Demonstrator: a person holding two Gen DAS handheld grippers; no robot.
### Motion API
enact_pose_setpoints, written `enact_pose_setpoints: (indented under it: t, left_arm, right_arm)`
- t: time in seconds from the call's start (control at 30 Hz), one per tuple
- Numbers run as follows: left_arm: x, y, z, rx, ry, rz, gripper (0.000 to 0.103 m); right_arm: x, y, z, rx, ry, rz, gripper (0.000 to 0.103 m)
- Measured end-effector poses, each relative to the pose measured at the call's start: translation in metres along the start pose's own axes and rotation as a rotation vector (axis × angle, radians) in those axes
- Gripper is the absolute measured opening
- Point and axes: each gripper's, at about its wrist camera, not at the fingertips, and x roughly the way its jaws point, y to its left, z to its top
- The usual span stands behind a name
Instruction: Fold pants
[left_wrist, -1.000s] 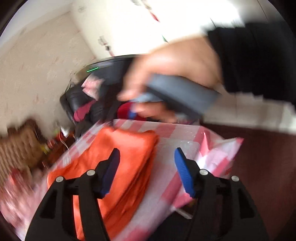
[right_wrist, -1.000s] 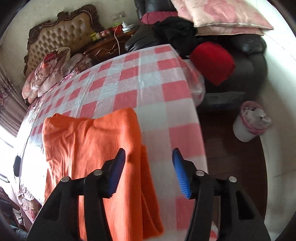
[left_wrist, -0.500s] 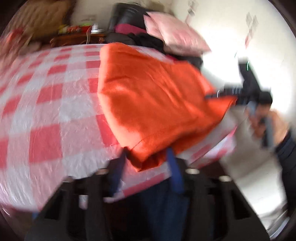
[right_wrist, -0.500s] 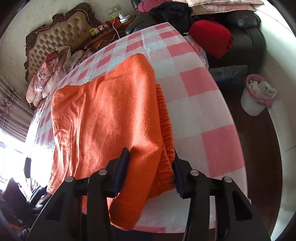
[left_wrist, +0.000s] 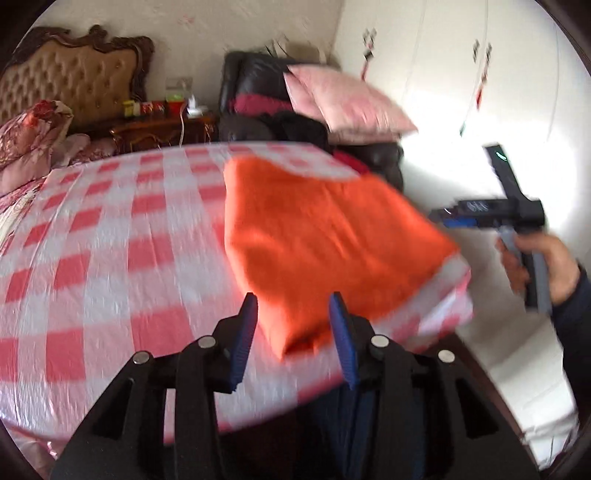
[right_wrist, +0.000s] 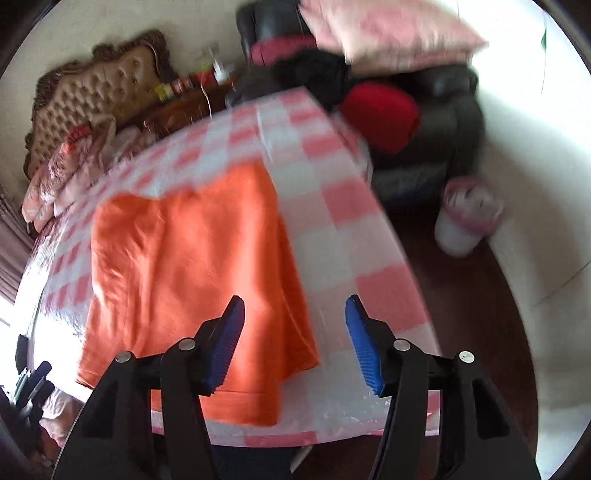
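Item: folded orange knit pants (left_wrist: 325, 240), lying flat on the pink-and-white checked plastic tablecloth (left_wrist: 110, 258), at the table's near corner.

My left gripper (left_wrist: 293, 338): jaws have just been opening; the near corner of the pants sits between them, pads apparently clear of the cloth.

My right gripper (right_wrist: 293, 343): jaws have just been opening, spread over the pants' side edge and bare tablecloth, gripping nothing.

Handling note: I judge this a release; withdraw both claws straight back so no layer drags, then check edges align.

Views: left wrist alone shows my other hand (left_wrist: 546, 266) holding its tool. Right wrist alone shows a pink-lined bin (right_wrist: 467, 221) on the floor.
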Motion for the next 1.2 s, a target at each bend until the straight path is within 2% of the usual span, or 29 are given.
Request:
enact_pose_setpoints:
  t: [0.03,0.1,0.17,0.2,0.27,0.33,0.4,0.47,0.53,0.6,0.67,0.73,0.77,0.83,0.87,0.9,1.03,1.13,1.2]
  left_arm:
    - [0.005,-0.002,0.006,0.006,-0.008,-0.002,0.027]
    - [0.031,-0.005,0.016,0.027,-0.004,-0.003,0.023]
    - [0.057,-0.006,0.016,0.026,0.057,-0.013,0.019]
    - [0.073,-0.007,0.011,0.033,0.118,-0.004,0.019]
    - [0.086,-0.009,0.001,0.059,0.188,0.004,0.019]
    - [0.080,-0.007,0.003,0.087,0.163,0.017,0.020]
    - [0.070,-0.001,0.019,0.072,0.109,-0.004,0.026]
    - [0.071,0.008,0.047,0.041,0.089,-0.017,0.027]
    - [0.086,0.019,0.082,-0.013,0.096,-0.062,0.026]
    - [0.106,0.022,0.108,-0.013,0.096,-0.106,0.019]
    - [0.139,0.027,0.130,-0.010,0.131,-0.150,0.017]
    - [0.174,0.038,0.141,-0.065,0.186,-0.157,0.012]
    - [0.193,0.050,0.143,-0.120,0.224,-0.157,0.011]
    - [0.222,0.080,0.136,-0.261,0.278,-0.158,0.002]
    - [0.228,0.090,0.131,-0.317,0.284,-0.183,0.002]
    - [0.231,0.096,0.126,-0.369,0.277,-0.223,0.002]
    - [0.225,0.095,0.126,-0.373,0.266,-0.226,0.002]
    - [0.206,0.103,0.133,-0.479,0.158,-0.342,0.008]
    - [0.205,0.111,0.132,-0.562,0.127,-0.399,0.014]
  right_arm:
    - [-0.012,0.011,-0.001,-0.009,-0.044,0.022,0.054]
    - [-0.020,0.036,-0.010,-0.058,-0.093,0.044,0.054]
    - [-0.016,0.061,-0.023,-0.141,-0.119,0.036,0.054]
    - [-0.007,0.072,-0.033,-0.184,-0.121,0.006,0.054]
    - [0.010,0.076,-0.043,-0.192,-0.085,-0.017,0.054]
    - [0.027,0.069,-0.056,-0.173,-0.049,-0.032,0.055]
    - [0.031,0.070,-0.062,-0.222,-0.073,-0.051,0.055]
    - [0.033,0.074,-0.065,-0.260,-0.080,-0.069,0.060]
    - [0.035,0.075,-0.066,-0.256,-0.090,-0.072,0.061]
    - [0.037,0.076,-0.067,-0.243,-0.095,-0.076,0.063]
    - [0.038,0.077,-0.069,-0.245,-0.099,-0.080,0.064]
    - [0.038,0.078,-0.071,-0.252,-0.098,-0.084,0.064]
    - [0.038,0.076,-0.070,-0.243,-0.095,-0.071,0.064]
    - [0.037,0.071,-0.069,-0.221,-0.091,-0.044,0.064]
    - [0.036,0.070,-0.068,-0.220,-0.089,-0.032,0.064]
    - [0.036,0.069,-0.068,-0.226,-0.088,-0.027,0.064]
    - [0.038,0.070,-0.068,-0.232,-0.084,-0.028,0.064]
    - [0.036,0.069,-0.066,-0.224,-0.069,-0.020,0.064]
    - [0.029,0.067,-0.059,-0.186,-0.049,0.020,0.064]
